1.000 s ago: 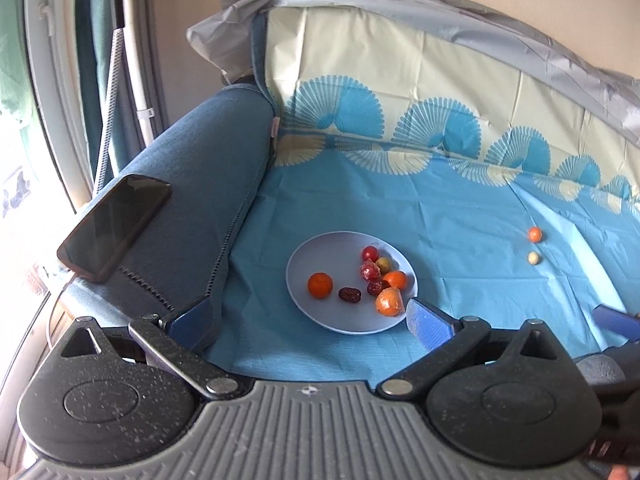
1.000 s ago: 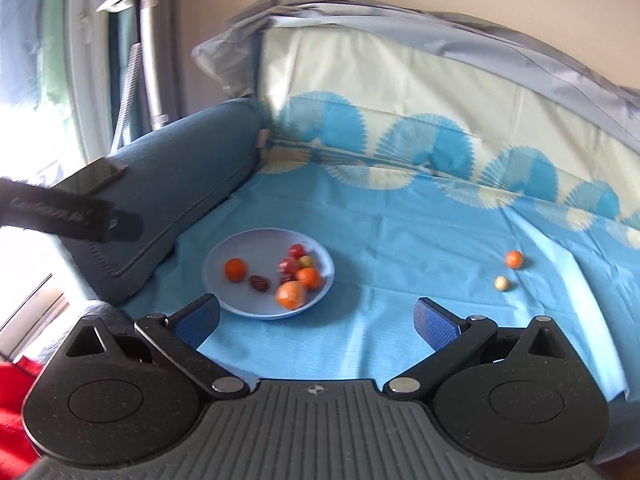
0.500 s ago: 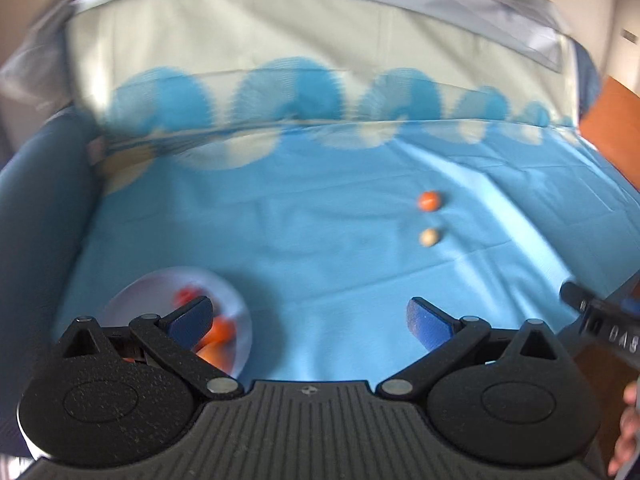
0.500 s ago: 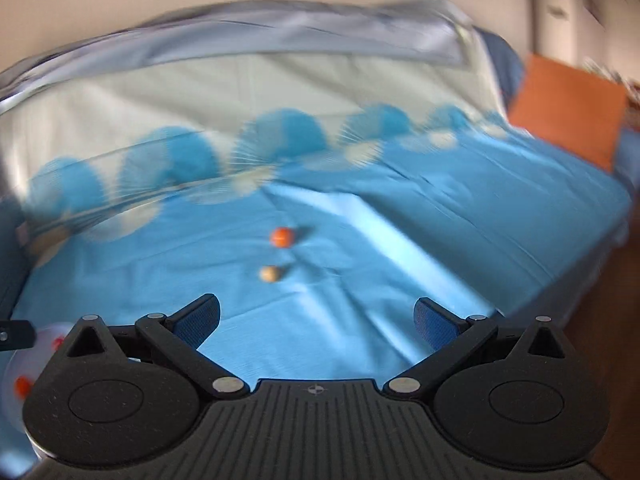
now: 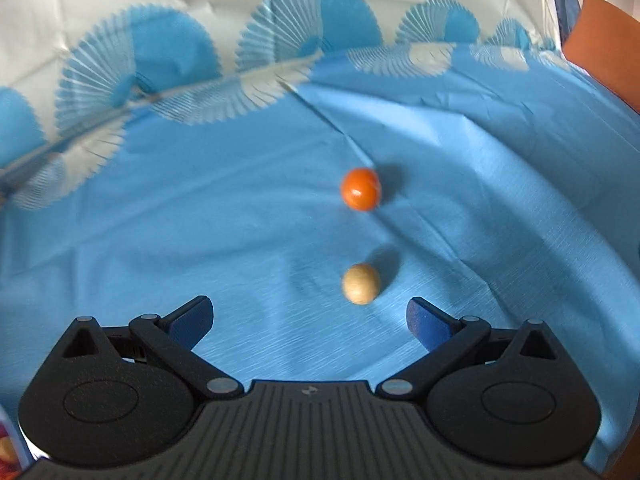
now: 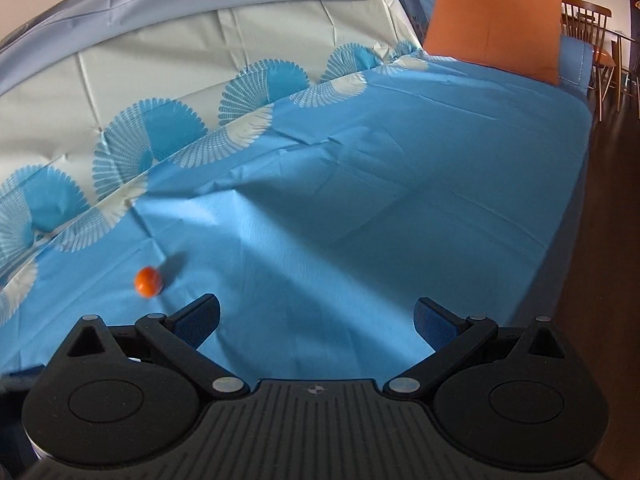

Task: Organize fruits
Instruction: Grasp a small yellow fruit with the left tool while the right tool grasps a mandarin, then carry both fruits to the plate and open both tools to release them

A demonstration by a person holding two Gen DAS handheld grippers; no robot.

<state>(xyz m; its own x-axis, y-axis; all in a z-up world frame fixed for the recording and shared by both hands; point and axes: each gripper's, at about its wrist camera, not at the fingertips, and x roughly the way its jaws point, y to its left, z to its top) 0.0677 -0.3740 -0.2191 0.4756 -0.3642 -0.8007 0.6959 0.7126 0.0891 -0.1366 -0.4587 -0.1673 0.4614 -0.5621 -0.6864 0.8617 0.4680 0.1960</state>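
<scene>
A small orange fruit (image 5: 360, 194) and a pale yellow fruit (image 5: 360, 283) lie on the blue cloth (image 5: 240, 220). My left gripper (image 5: 310, 318) is open and empty, just short of the yellow fruit, which sits a little right of its middle line. My right gripper (image 6: 318, 320) is open and empty over bare cloth. The orange fruit also shows in the right wrist view (image 6: 148, 281), off the left fingertip (image 6: 200, 314). The yellow fruit is hidden there. The plate of fruit is almost out of view; only a sliver shows at the left wrist view's bottom left corner (image 5: 8, 452).
The cloth rises up a backrest (image 6: 160, 80) with a blue fan pattern. An orange cushion (image 6: 492, 24) stands at the far right end. The cloth's right edge drops to a dark wooden floor (image 6: 608, 280). Wooden chairs (image 6: 592, 20) stand beyond.
Both grippers have swung right, away from the plate, and moved closer to the two loose fruits. The plate has left both views. Both grippers stay open.
</scene>
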